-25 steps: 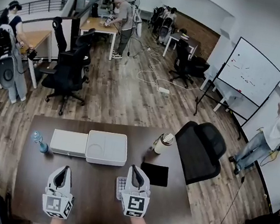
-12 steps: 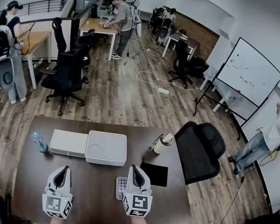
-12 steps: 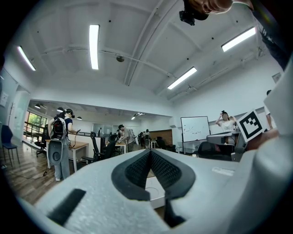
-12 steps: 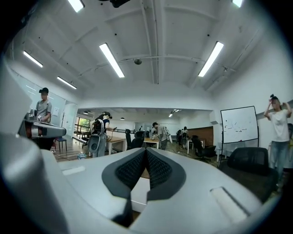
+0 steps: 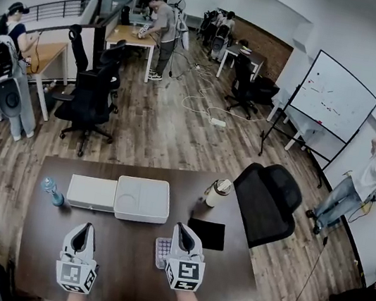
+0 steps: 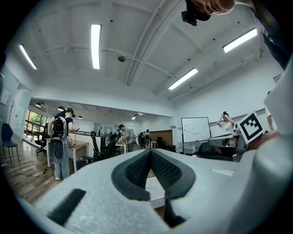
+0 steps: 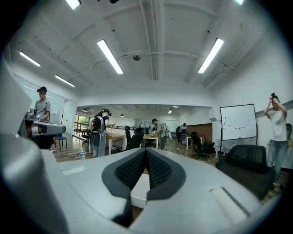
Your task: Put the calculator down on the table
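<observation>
The calculator (image 5: pixel 161 250), light grey with rows of keys, lies flat on the brown table (image 5: pixel 127 257), partly hidden under the left side of my right gripper (image 5: pixel 183 228). That gripper is held level above the table with its jaws shut and nothing between them; in the right gripper view its dark pads (image 7: pixel 156 170) meet at the tip. My left gripper (image 5: pixel 85 226) hangs further left over bare table, also shut and empty, its ribbed pads (image 6: pixel 163 168) pressed together.
Two white boxes (image 5: pixel 143 199) stand side by side ahead of the grippers. A small blue bottle (image 5: pixel 53 191) is at the left. A lidded cup (image 5: pixel 218 192) and a black pad (image 5: pixel 207 234) are at the right, with an office chair (image 5: pixel 268 198) beyond. People stand around the room.
My right gripper has rolled slightly, so its marker cube sits more tilted. The left gripper and the calculator have not moved.
</observation>
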